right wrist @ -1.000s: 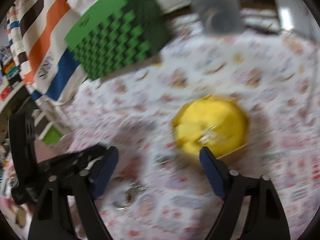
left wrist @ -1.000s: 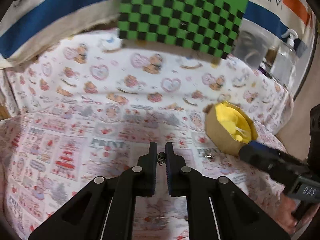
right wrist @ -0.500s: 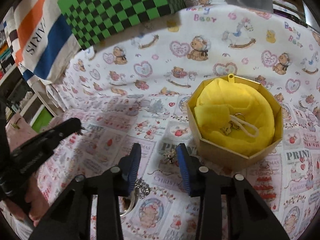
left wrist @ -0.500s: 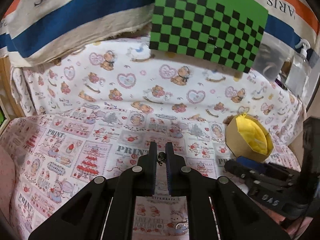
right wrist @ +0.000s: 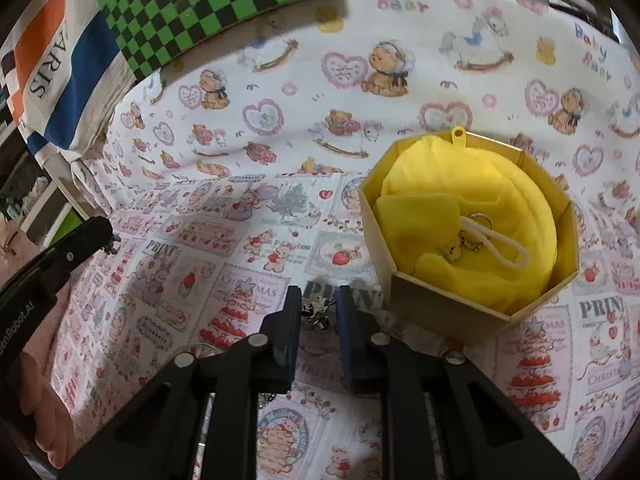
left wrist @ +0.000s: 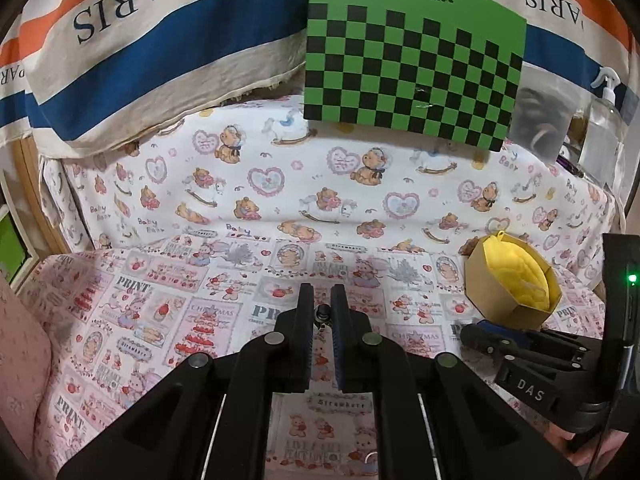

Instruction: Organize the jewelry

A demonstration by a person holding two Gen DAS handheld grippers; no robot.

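A tan octagonal box [right wrist: 448, 304] lined with yellow cloth [right wrist: 472, 204] stands on the printed cloth; a small charm [right wrist: 460, 246] with a ring lies in it. The box also shows in the left wrist view [left wrist: 494, 298]. My left gripper [left wrist: 322, 314] is shut on a small dark jewelry piece [left wrist: 321, 315], held above the cloth. My right gripper [right wrist: 316, 312] is nearly shut around a silver charm [right wrist: 316, 314] lying on the cloth just left of the box. A ring [right wrist: 196, 350] lies partly hidden under its left finger.
A green checkered board [left wrist: 412, 68] leans at the back against a striped Paris cloth [left wrist: 140, 52]. A clear spray bottle [left wrist: 604, 128] stands at the back right. A pink cushion [left wrist: 20, 380] lies at the left. The right gripper body [left wrist: 540, 364] is low right.
My right gripper has moved down to the silver charm and closed from wide open to nearly shut around it. My left gripper has pulled back and to the left, still holding its piece.
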